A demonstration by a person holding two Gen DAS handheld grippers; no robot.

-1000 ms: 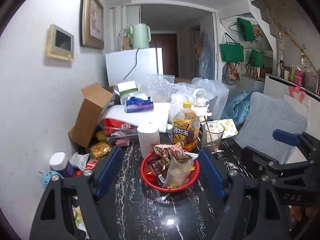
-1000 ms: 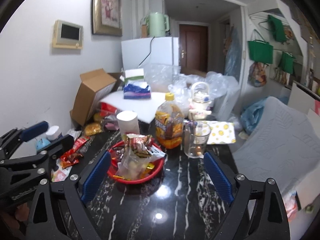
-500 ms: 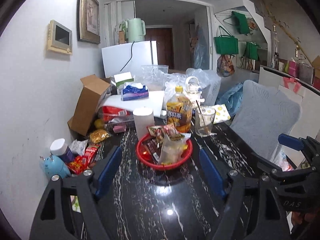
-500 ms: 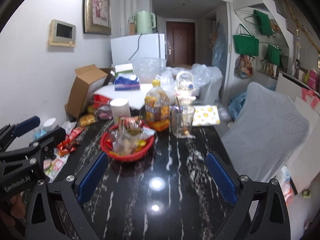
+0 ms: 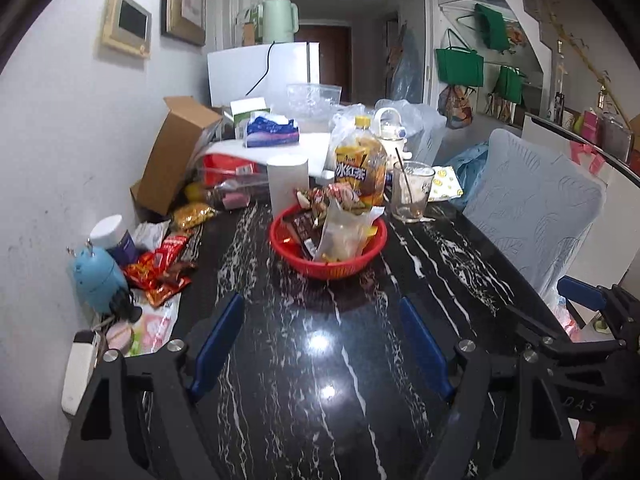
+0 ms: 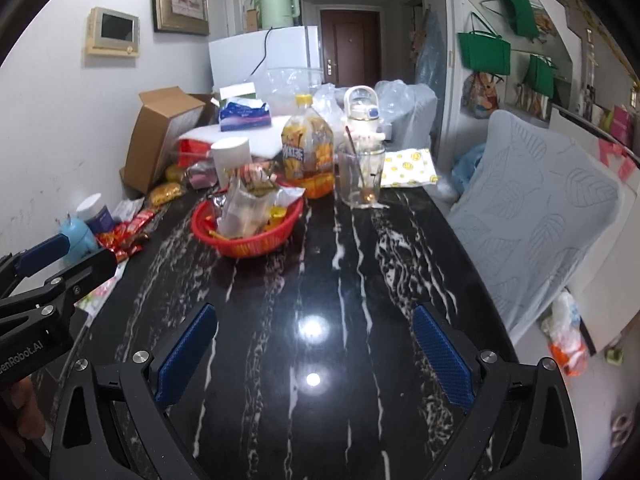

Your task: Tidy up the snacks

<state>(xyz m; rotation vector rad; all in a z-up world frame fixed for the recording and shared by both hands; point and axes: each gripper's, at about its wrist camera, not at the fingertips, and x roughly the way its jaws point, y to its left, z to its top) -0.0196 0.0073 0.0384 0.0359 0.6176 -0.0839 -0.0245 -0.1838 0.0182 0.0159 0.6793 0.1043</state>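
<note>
A red basket [image 5: 352, 261] full of snack packets stands mid-table on the black marble top; it also shows in the right wrist view [image 6: 248, 245]. Loose red snack packets [image 5: 162, 268] lie at the table's left edge by the wall, also seen in the right wrist view [image 6: 128, 236]. My left gripper [image 5: 320, 312] is open and empty, held above the near table, well short of the basket. My right gripper [image 6: 314, 320] is open and empty, to the right of the left one and also short of the basket.
Behind the basket stand a tea bottle [image 5: 360, 168], a white cup [image 5: 289, 180] and a glass with a straw [image 5: 412, 192]. A blue toy [image 5: 98, 276], a white jar [image 5: 110, 234] and a cardboard box [image 5: 172, 152] line the left wall. A grey chair [image 5: 532, 200] stands right.
Both grippers have pulled back from the basket toward the near end of the table; the basket now looks smaller and farther. Both stay open and empty.
</note>
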